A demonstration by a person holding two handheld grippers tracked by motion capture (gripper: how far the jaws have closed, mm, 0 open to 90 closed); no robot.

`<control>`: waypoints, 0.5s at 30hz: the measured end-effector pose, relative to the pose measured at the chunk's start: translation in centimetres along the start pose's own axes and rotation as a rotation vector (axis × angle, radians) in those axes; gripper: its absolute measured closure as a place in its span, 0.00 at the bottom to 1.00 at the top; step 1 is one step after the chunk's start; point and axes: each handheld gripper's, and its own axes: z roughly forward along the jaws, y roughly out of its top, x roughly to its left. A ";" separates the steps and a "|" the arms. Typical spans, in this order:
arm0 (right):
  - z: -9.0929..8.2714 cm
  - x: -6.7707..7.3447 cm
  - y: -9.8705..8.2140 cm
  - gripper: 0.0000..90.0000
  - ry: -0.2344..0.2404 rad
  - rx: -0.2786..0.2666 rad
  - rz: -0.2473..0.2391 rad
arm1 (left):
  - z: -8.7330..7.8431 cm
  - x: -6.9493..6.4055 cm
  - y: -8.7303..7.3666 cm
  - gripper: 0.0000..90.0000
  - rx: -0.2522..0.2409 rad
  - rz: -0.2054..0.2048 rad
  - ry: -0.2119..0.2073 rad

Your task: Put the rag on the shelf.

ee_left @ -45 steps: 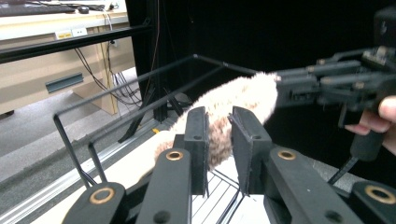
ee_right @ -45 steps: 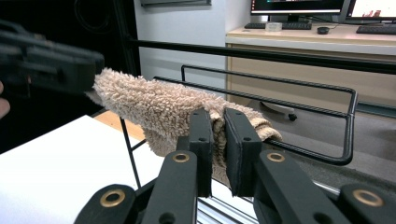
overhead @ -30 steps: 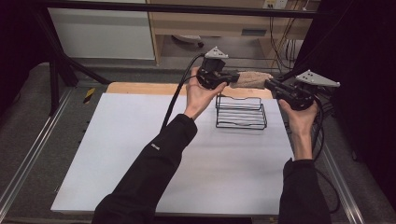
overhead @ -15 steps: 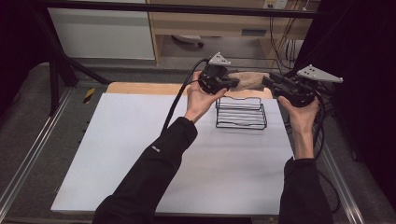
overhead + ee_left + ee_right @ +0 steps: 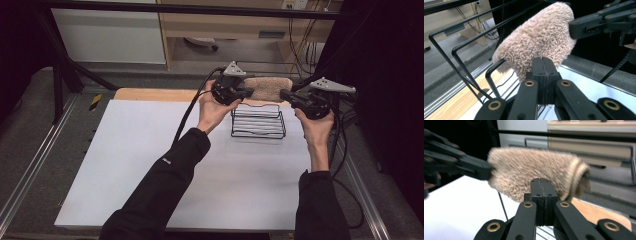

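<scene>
fleece cloth (image 5: 267,88) | stretched between left tongs (image 5: 248,92) and right tongs (image 5: 283,94) | both clamped on its ends

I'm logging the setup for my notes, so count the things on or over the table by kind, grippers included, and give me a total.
Fuzzy tan cloth: 1
Black wire rack: 1
Hand-held grippers: 2, the left gripper and the right gripper, each with its fingers shut on an end of the cloth
White table mat: 1
Total: 5
</scene>
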 end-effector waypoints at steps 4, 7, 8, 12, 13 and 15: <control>0.5 -0.3 -0.6 1.00 -0.020 0.005 0.002 | 0.4 0.0 -0.1 1.00 0.000 0.001 0.004; 0.6 -0.4 -0.6 1.00 -0.024 0.003 -0.002 | 0.6 0.1 -0.2 1.00 -0.002 -0.004 0.007; 0.6 -0.4 -0.6 0.99 -0.023 0.004 -0.006 | 0.7 0.2 -0.2 1.00 -0.001 -0.006 0.006; 0.1 -0.1 -0.4 0.92 -0.015 -0.004 -0.017 | 0.3 0.1 -0.2 0.98 -0.001 -0.010 0.003; 0.0 0.0 -0.4 0.90 -0.011 -0.005 -0.017 | 0.1 0.1 -0.1 0.97 0.000 -0.013 0.003; -0.3 0.2 -0.4 0.86 -0.006 -0.008 -0.022 | -0.5 0.0 0.0 0.93 0.001 -0.014 0.008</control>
